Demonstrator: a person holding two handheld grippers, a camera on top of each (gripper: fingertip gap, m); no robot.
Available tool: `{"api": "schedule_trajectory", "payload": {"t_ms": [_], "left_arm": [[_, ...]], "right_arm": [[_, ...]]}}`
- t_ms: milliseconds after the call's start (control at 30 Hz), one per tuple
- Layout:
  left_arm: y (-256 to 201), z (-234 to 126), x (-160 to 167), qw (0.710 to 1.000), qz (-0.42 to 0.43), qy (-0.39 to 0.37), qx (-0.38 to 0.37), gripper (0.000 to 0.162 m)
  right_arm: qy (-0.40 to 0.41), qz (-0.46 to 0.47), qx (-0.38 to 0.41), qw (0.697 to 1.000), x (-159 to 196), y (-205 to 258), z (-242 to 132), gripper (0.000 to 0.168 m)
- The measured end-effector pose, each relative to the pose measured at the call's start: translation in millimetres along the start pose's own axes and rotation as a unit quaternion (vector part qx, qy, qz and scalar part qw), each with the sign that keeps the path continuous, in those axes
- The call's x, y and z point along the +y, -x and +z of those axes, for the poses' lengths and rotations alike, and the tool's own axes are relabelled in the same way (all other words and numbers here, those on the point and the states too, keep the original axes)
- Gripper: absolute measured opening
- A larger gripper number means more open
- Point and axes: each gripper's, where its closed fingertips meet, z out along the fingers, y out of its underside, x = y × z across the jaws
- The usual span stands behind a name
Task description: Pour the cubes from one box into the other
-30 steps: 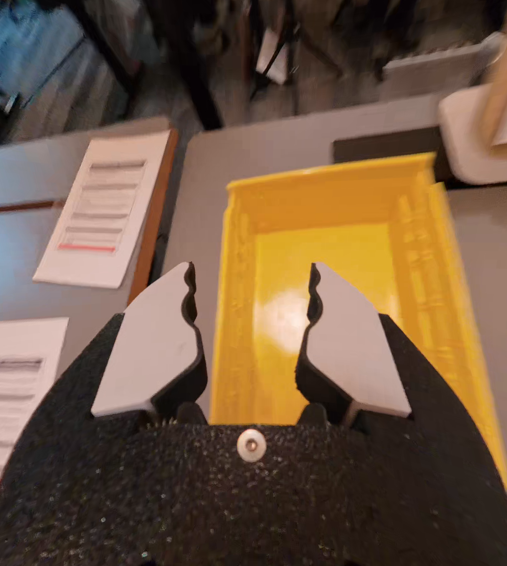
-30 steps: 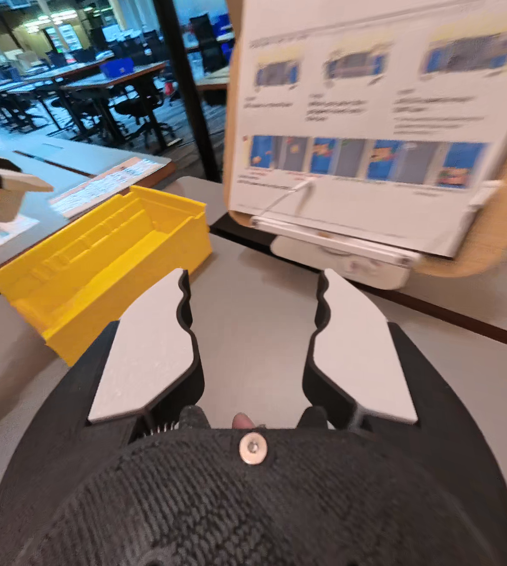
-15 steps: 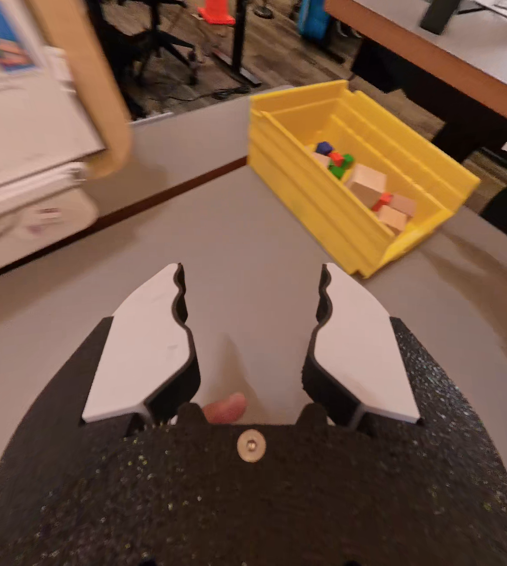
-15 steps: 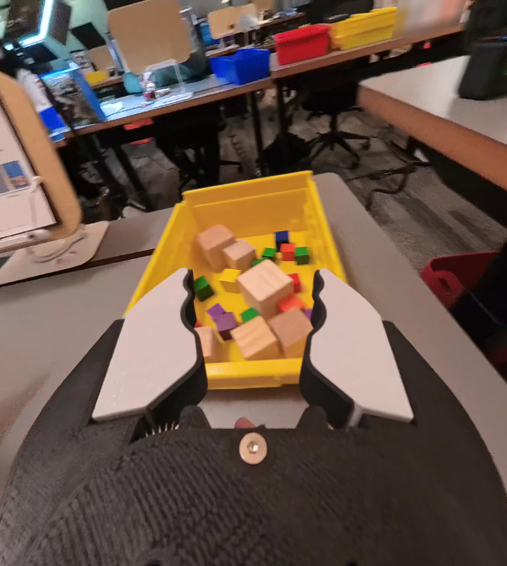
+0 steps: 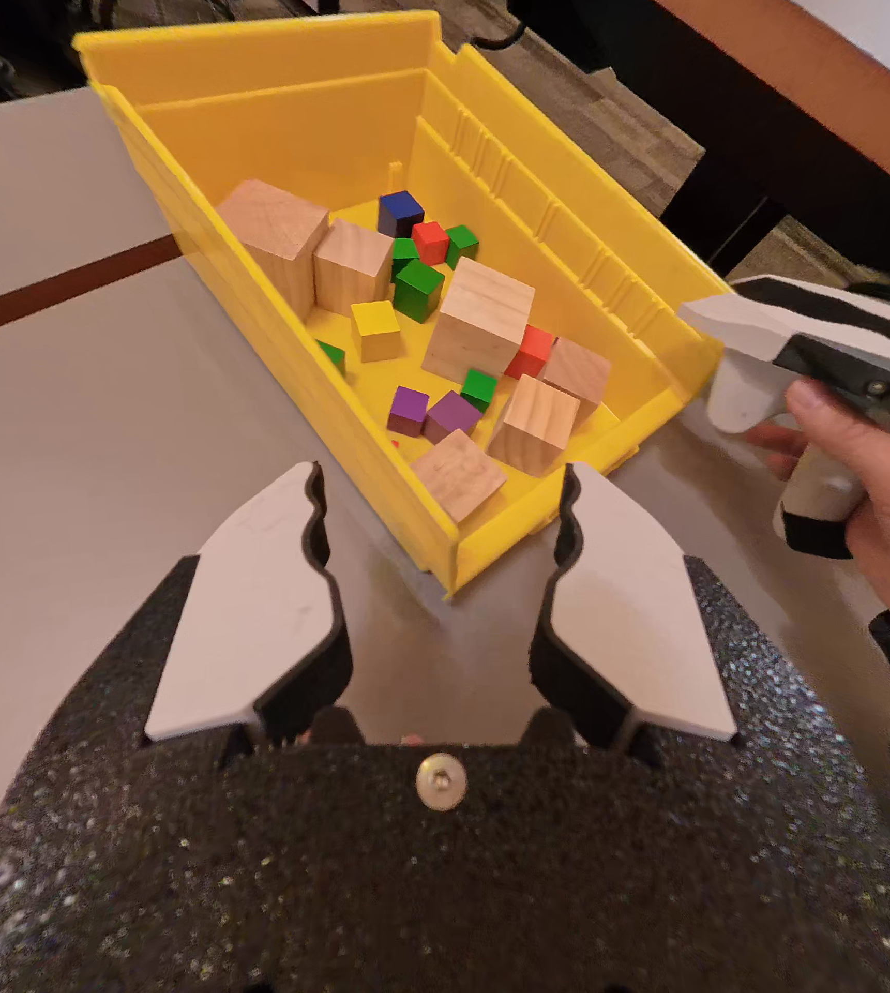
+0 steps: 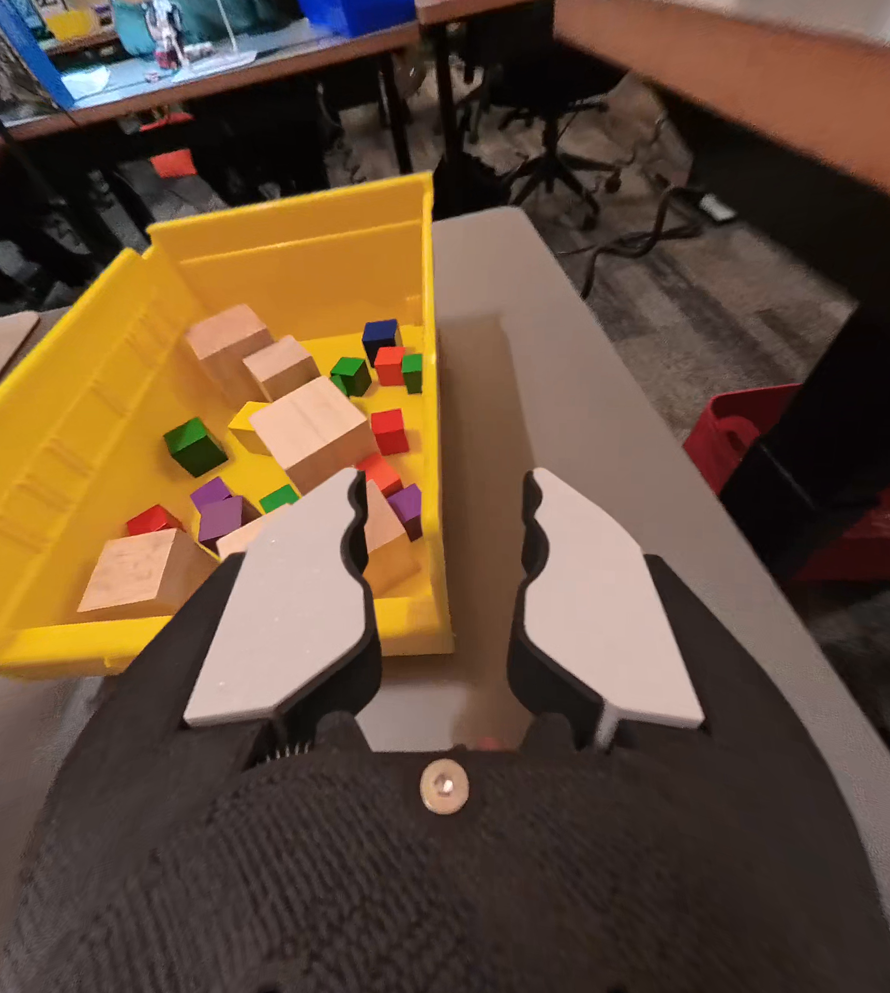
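Observation:
A yellow box stands on the grey table and holds several large plain wooden cubes and several small coloured cubes. My left gripper is open and empty, just in front of the box's near corner. My right gripper is open, with its jaws either side of the box's right wall near the front: the left finger is over the cubes and the right finger over the table. The left wrist view shows the right gripper, held by a hand, at that corner. No second box is in view.
The grey table ends just right of the box, with floor below. A red bin stands on the floor to the right. Other desks and office chairs stand behind. A brown seam crosses the table left of the box.
Both views have swung from an empty yellow box and a document stand to the box of cubes. Both grippers have moved close to it and stayed open.

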Motion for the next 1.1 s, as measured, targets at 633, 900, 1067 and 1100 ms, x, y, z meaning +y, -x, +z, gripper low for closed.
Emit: {"api": "schedule_trajectory", "payload": {"t_ms": [633,900,1067,1100], "left_arm": [[31,33,6,0.986,0.1,0.002,-0.131,0.027],[48,27,4,0.987,0.066,-0.022,-0.145,0.014],[61,20,5,0.984,0.07,-0.024,-0.163,0.01],[63,18,6,0.983,0.072,-0.023,-0.168,0.009]], "right_arm": [[0.012,-0.042,-0.008,0.999,-5,10,27,0.005],[0.016,-0.048,0.01,0.999,0,24,23,0.005],[0.007,-0.029,0.009,1.0,4,39,16,0.005],[0.006,-0.03,0.011,0.999,5,42,15,0.005]]}}
